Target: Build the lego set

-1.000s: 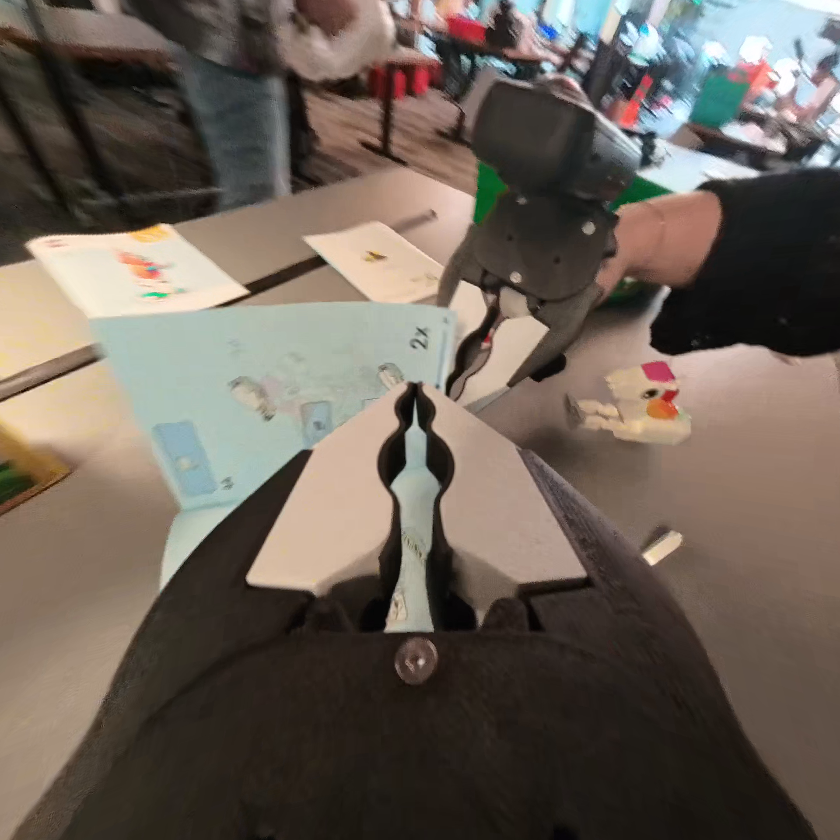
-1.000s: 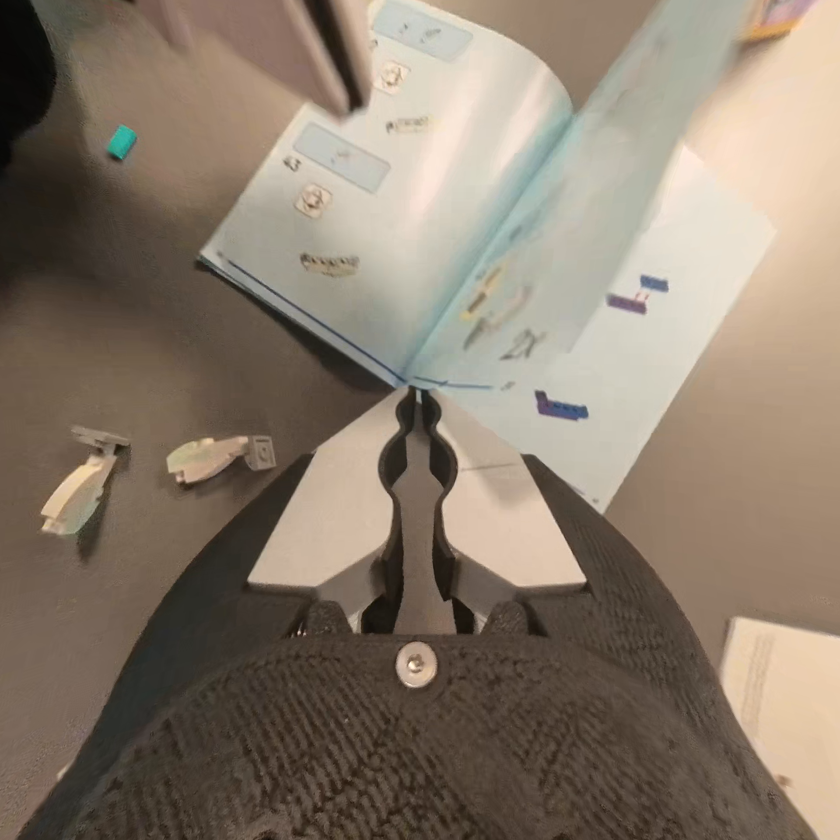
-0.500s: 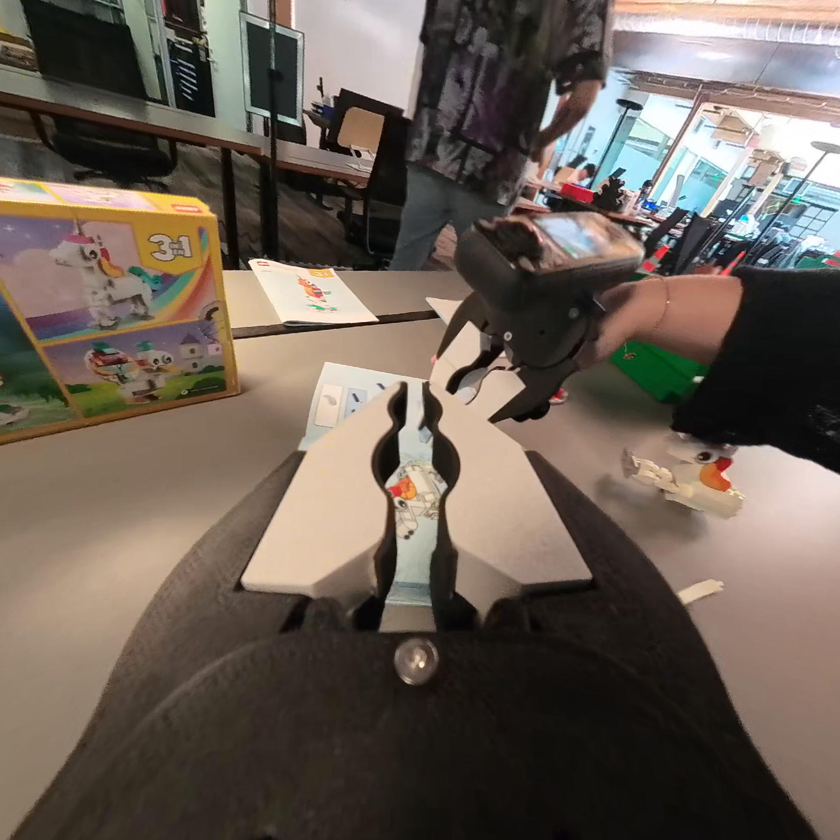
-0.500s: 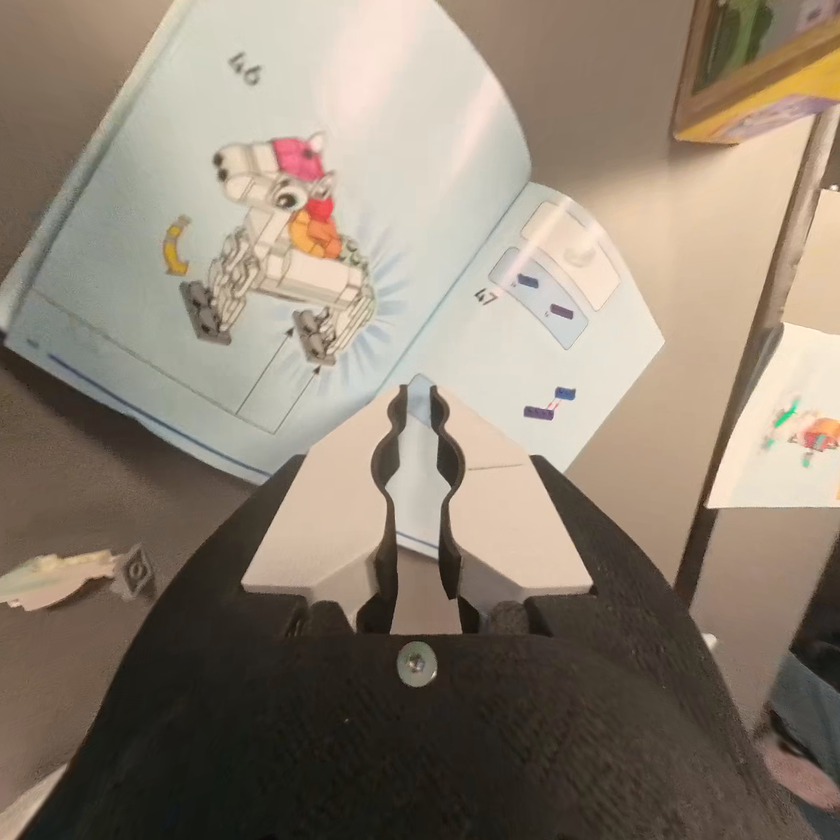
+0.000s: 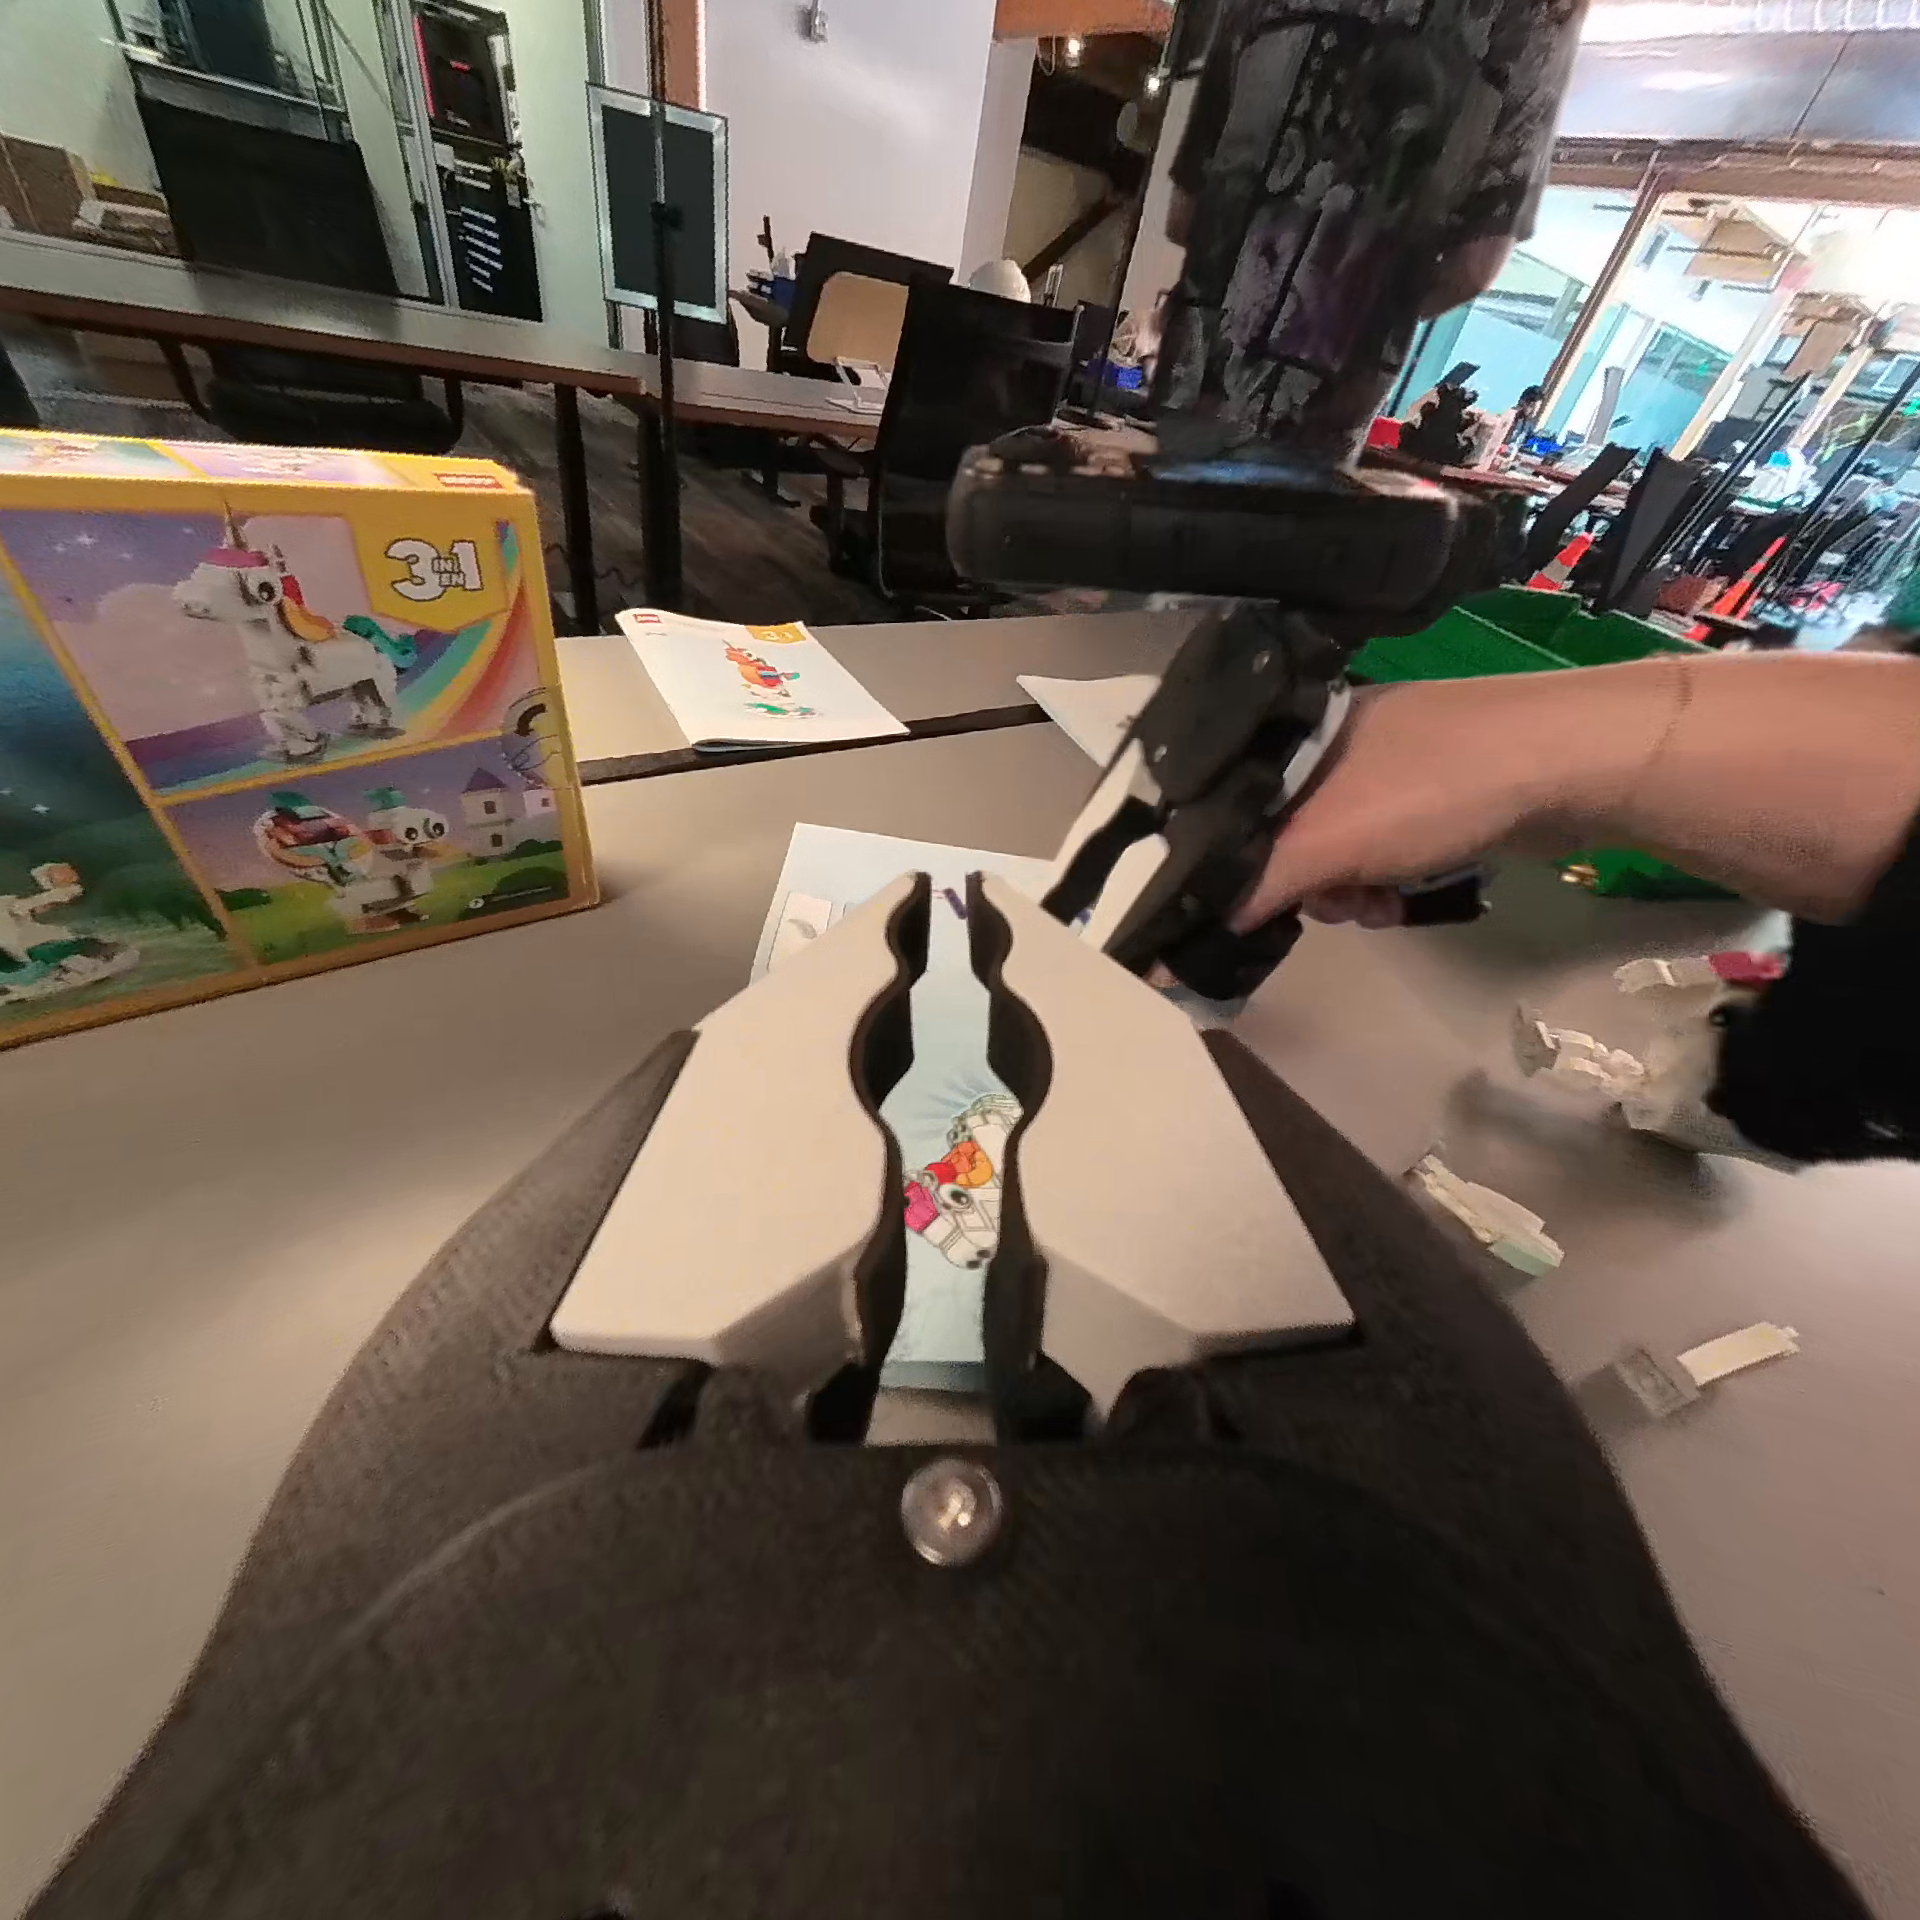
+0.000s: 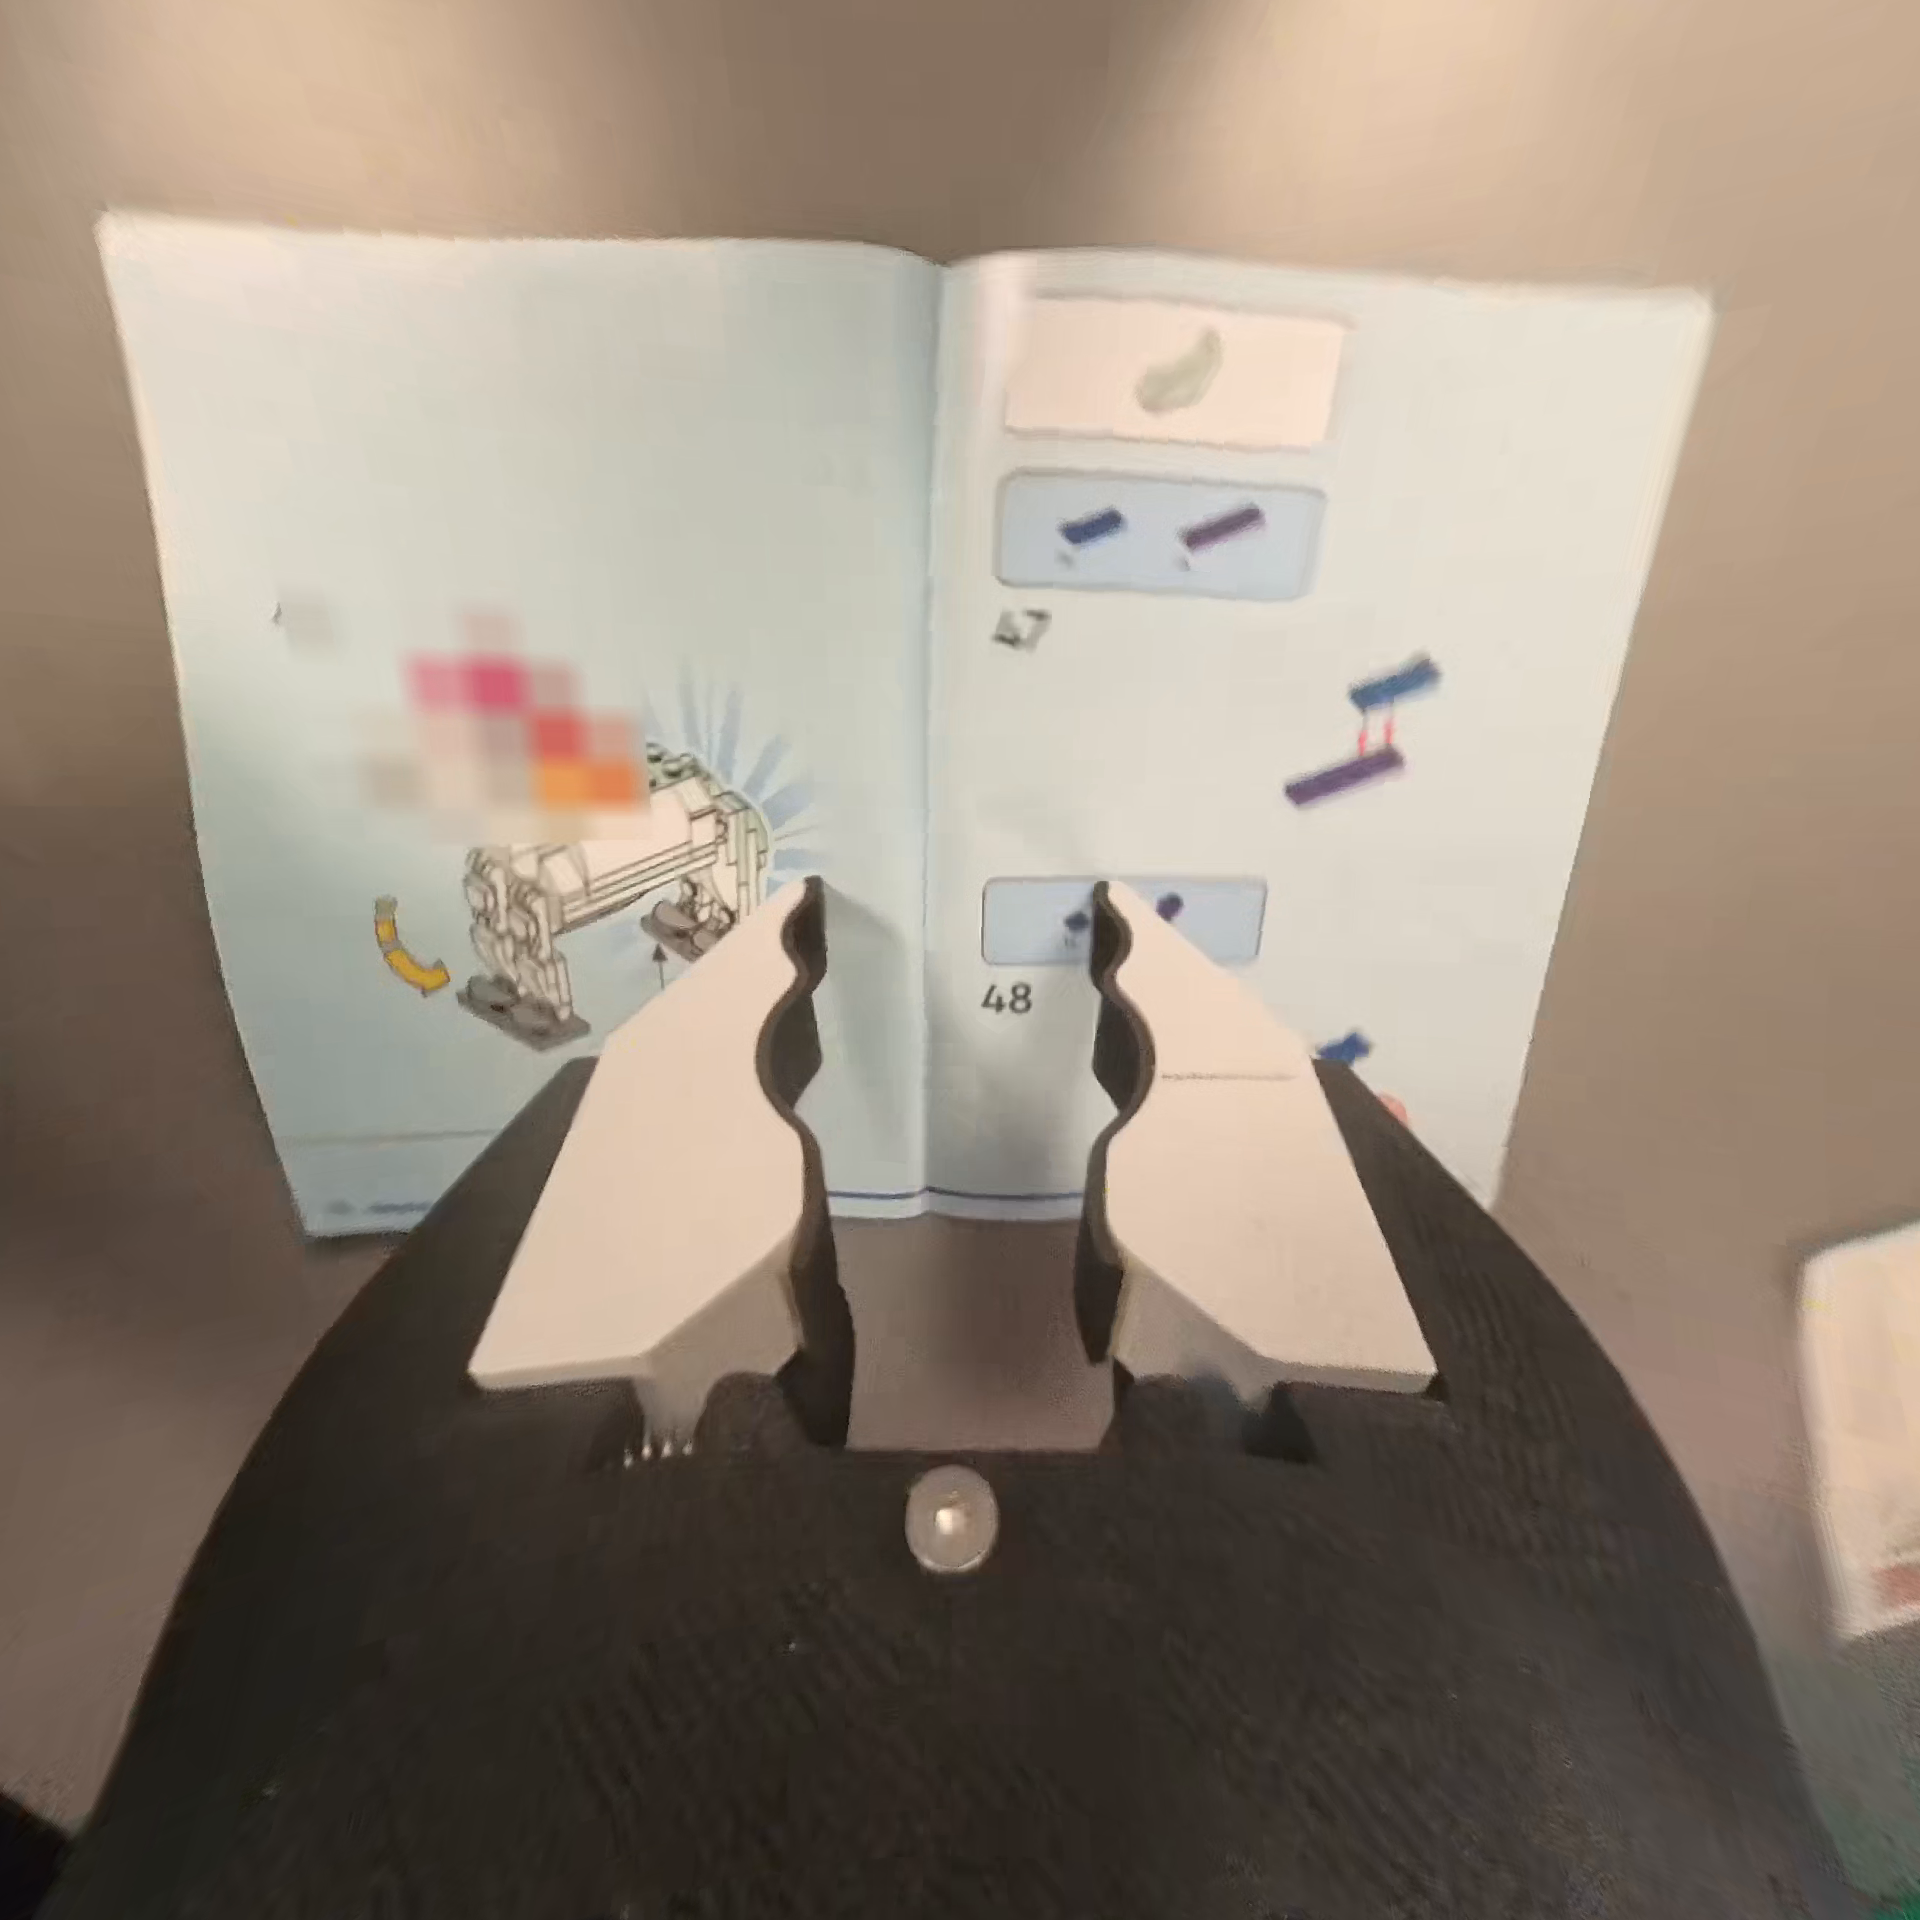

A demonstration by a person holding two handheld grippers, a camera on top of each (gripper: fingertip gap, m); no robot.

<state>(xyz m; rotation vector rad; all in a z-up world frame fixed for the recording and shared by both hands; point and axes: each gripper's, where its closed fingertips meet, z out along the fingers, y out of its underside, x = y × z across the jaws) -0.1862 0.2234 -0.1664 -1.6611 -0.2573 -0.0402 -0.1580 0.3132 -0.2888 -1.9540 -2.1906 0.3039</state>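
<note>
Looking along the left tool point(image 5: 948, 894), its jaws stand nearly together with only a slim gap, gripping nothing; the open instruction booklet point(image 5: 940, 1195) lies flat on the desk point(image 5: 312, 1195) beneath. The half-built white model point(image 5: 1621, 1049) and loose pieces point(image 5: 1486, 1216) sit to the right, near the person's hand point(image 5: 1382, 831) that holds the right tool tipped down over the booklet. A careless sweep of that sleeve could scatter the pieces.

From the right tool point(image 6: 954, 904), jaws are spread wide and empty, hovering above the booklet's point(image 6: 1455, 935) spread pages. Dropping lower might crease or shift a page.
</note>
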